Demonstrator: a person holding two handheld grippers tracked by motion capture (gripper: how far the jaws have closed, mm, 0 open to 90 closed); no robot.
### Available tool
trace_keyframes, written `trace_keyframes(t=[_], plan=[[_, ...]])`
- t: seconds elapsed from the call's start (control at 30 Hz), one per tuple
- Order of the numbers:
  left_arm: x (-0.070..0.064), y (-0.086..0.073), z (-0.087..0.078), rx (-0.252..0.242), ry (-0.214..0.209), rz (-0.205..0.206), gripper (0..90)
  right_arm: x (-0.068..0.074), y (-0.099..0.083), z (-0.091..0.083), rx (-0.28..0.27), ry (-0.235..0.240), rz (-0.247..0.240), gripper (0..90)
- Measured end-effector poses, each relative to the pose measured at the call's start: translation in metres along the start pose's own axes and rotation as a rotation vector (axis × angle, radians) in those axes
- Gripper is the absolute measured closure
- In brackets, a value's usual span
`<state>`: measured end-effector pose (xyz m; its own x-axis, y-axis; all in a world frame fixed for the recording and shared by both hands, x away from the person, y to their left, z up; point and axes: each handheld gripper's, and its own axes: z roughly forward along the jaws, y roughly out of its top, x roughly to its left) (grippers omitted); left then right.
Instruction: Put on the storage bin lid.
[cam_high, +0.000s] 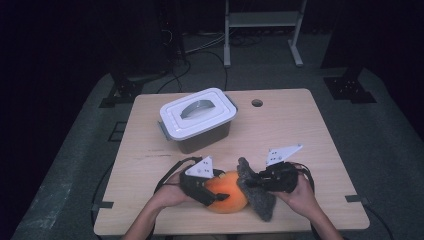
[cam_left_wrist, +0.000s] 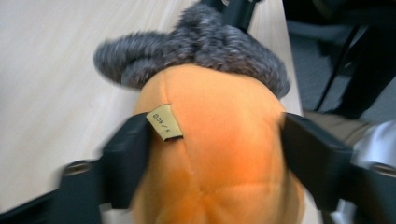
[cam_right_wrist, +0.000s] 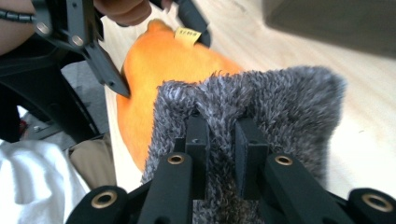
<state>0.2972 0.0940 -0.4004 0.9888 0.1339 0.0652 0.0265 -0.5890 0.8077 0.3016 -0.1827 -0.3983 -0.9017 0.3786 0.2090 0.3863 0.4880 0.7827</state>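
Note:
An orange plush ball (cam_high: 228, 192) with a small tan tag (cam_left_wrist: 164, 122) lies near the table's front edge. A grey furry piece (cam_high: 257, 192) is attached at its right side. My left gripper (cam_high: 210, 192) is shut on the orange plush (cam_left_wrist: 219, 154), one jaw pressing each side. In the right gripper view those same jaws press into the orange plush (cam_right_wrist: 159, 70). My right gripper (cam_high: 250, 182) is shut on the grey fur (cam_right_wrist: 261, 107), its jaws pinching a fold of it. The grey fur (cam_left_wrist: 201, 46) rises behind the orange body in the left gripper view.
A grey plastic box with a white handled lid (cam_high: 197, 112) stands at the middle back of the wooden table (cam_high: 300, 135). A round cable hole (cam_high: 257, 103) sits near the far edge. Metal frame legs (cam_high: 227, 35) and cables lie on the floor beyond.

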Motion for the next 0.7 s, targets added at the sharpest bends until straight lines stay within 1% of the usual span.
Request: trace_keyframes(t=[0.03,0.07,0.13,0.17,0.2,0.23,0.27,0.3,0.33,0.37,0.4,0.43,0.47,0.5,0.53,0.6,0.67,0.7], plan=[[-0.002,0.001,0.000,-0.022,0.008,0.026,38.5,0.000,0.001,-0.002,-0.012,0.000,0.002,77.6],[-0.003,0.003,0.000,-0.034,0.018,0.055,40.7,0.000,0.003,-0.006,-0.041,0.008,0.009,77.6],[-0.007,0.006,0.002,-0.044,0.036,0.103,41.7,0.001,0.007,-0.012,-0.070,0.010,0.000,77.5],[-0.010,0.007,0.005,-0.043,0.030,0.131,41.5,0.002,0.009,-0.013,-0.078,0.008,-0.006,77.6],[-0.010,0.006,0.007,-0.043,0.018,0.134,40.8,0.003,0.011,-0.014,-0.083,0.007,-0.013,77.6],[-0.010,0.005,0.007,-0.048,0.013,0.125,39.1,0.004,0.011,-0.014,-0.077,0.008,-0.015,77.6],[-0.009,0.005,0.007,-0.047,0.004,0.099,35.1,0.005,0.010,-0.012,-0.067,0.010,-0.014,77.5],[-0.006,0.006,0.007,-0.039,-0.013,0.044,29.1,0.005,0.009,-0.009,-0.054,0.010,-0.013,77.5],[-0.005,0.007,0.007,-0.038,-0.018,0.001,22.6,0.006,0.008,-0.004,-0.030,0.015,-0.016,77.5],[-0.004,0.007,0.007,-0.034,-0.020,-0.027,18.3,0.007,0.007,0.000,-0.021,0.028,-0.021,77.5],[-0.004,0.007,0.008,-0.030,-0.024,-0.029,17.5,0.008,0.008,0.002,-0.021,0.045,-0.028,77.5],[-0.005,0.007,0.008,-0.025,-0.025,-0.010,18.0,0.010,0.010,0.002,-0.022,0.051,-0.033,77.4],[-0.007,0.006,0.008,-0.024,-0.029,0.018,26.1,0.013,0.012,0.001,-0.016,0.045,-0.049,77.5],[-0.009,0.005,0.008,-0.021,-0.021,0.045,31.4,0.014,0.013,0.001,-0.010,0.037,-0.059,77.5],[-0.009,0.005,0.007,-0.019,-0.024,0.052,35.4,0.013,0.012,0.001,-0.007,0.038,-0.054,77.5],[-0.007,0.002,0.005,-0.021,-0.027,0.067,39.6,0.009,0.009,0.001,-0.006,0.047,-0.043,77.6],[-0.005,-0.001,0.003,-0.027,-0.027,0.074,43.4,0.004,0.005,0.001,0.005,0.032,-0.031,77.5],[-0.004,-0.001,0.002,-0.033,-0.028,0.071,44.9,0.000,0.003,-0.001,0.003,0.028,-0.012,77.5]])
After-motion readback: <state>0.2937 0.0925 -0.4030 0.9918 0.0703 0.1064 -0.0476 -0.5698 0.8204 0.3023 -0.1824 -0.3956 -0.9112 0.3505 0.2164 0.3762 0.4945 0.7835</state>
